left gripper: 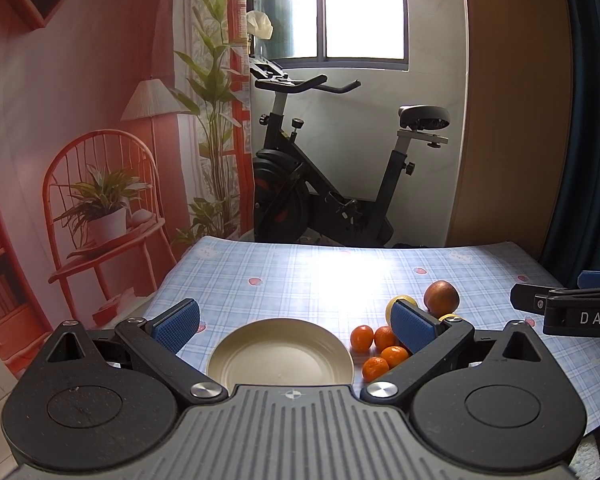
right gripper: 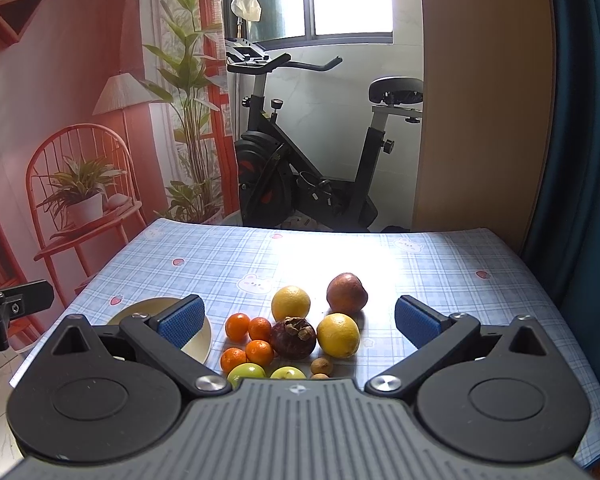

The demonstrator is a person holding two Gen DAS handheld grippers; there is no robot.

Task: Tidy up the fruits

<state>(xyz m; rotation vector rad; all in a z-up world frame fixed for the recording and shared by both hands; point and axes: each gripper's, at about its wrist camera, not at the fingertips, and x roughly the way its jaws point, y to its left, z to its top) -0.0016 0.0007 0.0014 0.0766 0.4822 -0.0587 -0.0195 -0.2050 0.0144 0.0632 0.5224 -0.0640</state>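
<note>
Empty plate (left gripper: 280,354); fruits (right gripper: 296,336) beside it.

A glossy checked plastic cloth (right gripper: 440,280) covers the worktop. The cream plate (left gripper: 280,354) looks smooth and matt. Each hand-held gripper has matt black plastic arms and blue ribbed pads (right gripper: 414,322).
</note>
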